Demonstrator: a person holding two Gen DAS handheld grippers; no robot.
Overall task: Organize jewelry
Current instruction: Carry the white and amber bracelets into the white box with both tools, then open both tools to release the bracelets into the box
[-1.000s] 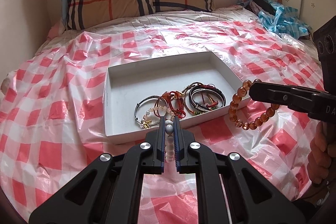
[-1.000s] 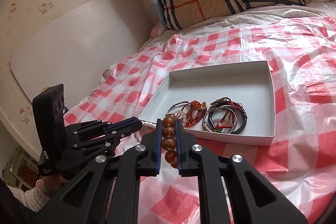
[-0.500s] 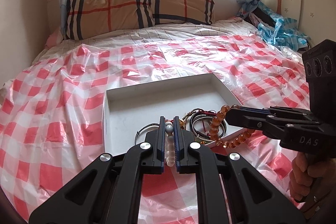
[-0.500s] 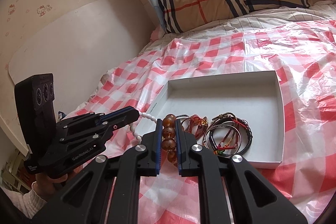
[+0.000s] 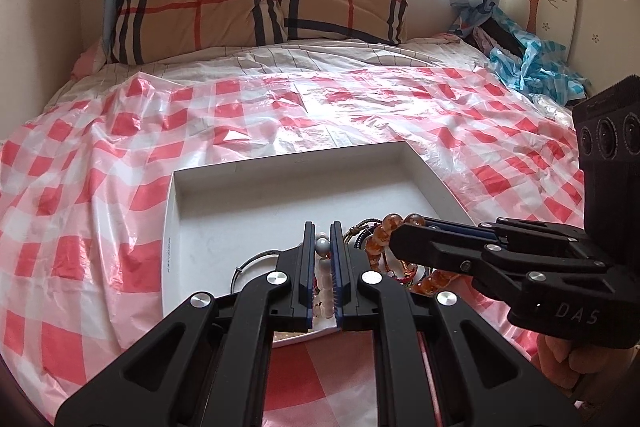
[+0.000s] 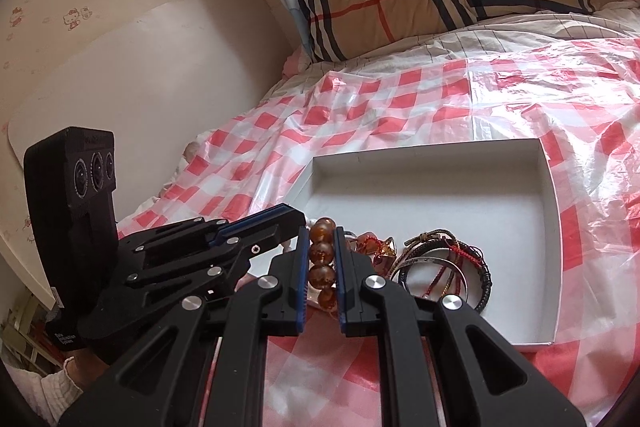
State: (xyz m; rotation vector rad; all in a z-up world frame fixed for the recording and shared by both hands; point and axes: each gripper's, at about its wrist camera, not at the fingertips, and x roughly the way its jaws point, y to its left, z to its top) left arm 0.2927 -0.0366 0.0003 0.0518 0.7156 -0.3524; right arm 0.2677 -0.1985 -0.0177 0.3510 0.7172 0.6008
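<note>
A shallow white box (image 5: 280, 183) (image 6: 548, 187) lies on the red-checked bed cover, with several bracelets (image 6: 444, 267) piled at its near end. My left gripper (image 5: 322, 231) is shut on a white bead bracelet (image 5: 322, 246) over the box's near edge. My right gripper (image 6: 322, 233) is shut on an amber bead bracelet (image 6: 321, 251) (image 5: 380, 233). In the left wrist view the right gripper (image 5: 398, 229) reaches in from the right, its tip just beside my left fingertips. In the right wrist view the left gripper (image 6: 298, 217) comes in from the left and hides most of the white beads.
The red-and-white plastic sheet (image 5: 100, 187) covers the bed. A plaid pillow (image 5: 248, 7) lies under the window at the head. Blue patterned cloth (image 5: 528, 63) is heaped at the far right. A wall (image 6: 120, 47) runs along the bed's left side. A hand (image 5: 568, 363) holds the right gripper.
Both grippers have moved forward and closer together over the box's near end, each still holding its bracelet. The amber bracelet went from beside the box's right edge to above the pile.
</note>
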